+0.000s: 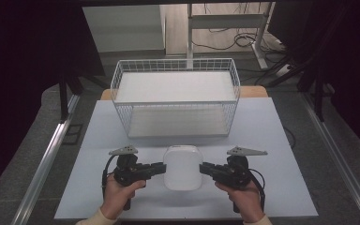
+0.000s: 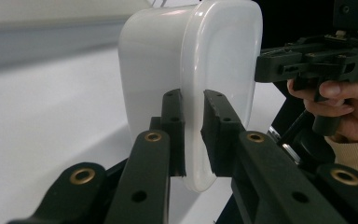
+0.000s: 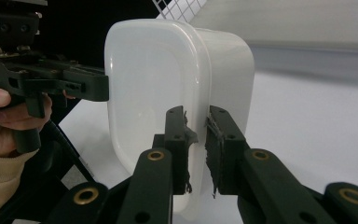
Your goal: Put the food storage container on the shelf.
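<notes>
A white lidded plastic container (image 1: 183, 167) is near the table's front edge, between my two grippers. My left gripper (image 1: 161, 168) is shut on the lid's protruding rim at the container's left side. In the left gripper view the container (image 2: 168, 60) fills the middle and my left gripper (image 2: 193, 123) pinches its rim. My right gripper (image 1: 204, 168) is shut on the same rim from the opposite side. The right gripper view shows the container (image 3: 177, 79) with my right gripper (image 3: 196, 135) clamped on its edge. Whether the container touches the table I cannot tell.
A white wire basket (image 1: 176, 96) with two levels stands behind the container at the middle of the pale table (image 1: 262, 140). Metal rails run along both sides of the table. Cables and desk legs lie on the floor beyond.
</notes>
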A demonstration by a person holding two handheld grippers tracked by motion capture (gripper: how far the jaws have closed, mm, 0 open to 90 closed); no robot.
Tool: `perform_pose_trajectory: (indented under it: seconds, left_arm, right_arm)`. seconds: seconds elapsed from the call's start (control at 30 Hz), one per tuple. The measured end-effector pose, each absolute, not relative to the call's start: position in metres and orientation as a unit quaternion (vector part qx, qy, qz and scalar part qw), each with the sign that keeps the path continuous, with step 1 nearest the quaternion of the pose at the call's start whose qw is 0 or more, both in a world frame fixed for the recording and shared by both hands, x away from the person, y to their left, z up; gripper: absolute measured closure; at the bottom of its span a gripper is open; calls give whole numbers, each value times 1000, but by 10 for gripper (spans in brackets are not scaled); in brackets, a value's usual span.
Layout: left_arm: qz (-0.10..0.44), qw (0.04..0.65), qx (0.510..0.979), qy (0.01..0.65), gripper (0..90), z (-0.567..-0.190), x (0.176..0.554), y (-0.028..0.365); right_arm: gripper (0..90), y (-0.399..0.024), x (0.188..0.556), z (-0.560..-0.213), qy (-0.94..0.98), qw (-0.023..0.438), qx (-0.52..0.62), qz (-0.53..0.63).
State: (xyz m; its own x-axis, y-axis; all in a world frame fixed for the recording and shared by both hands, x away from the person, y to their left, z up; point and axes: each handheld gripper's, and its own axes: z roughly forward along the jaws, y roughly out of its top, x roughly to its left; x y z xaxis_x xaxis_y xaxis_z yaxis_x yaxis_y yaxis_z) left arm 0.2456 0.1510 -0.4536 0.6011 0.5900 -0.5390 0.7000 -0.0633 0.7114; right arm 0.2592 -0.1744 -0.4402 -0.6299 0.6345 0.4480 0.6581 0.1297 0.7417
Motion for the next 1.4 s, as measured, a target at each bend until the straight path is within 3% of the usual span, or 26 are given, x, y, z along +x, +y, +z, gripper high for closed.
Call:
perform_pose_trajectory:
  seconds: [1.4]
  left_arm:
    - [13,546,732,408,796,-356,296,161]
  right_arm:
    - [792,-165,307,-346,-751,-44,-375,-542]
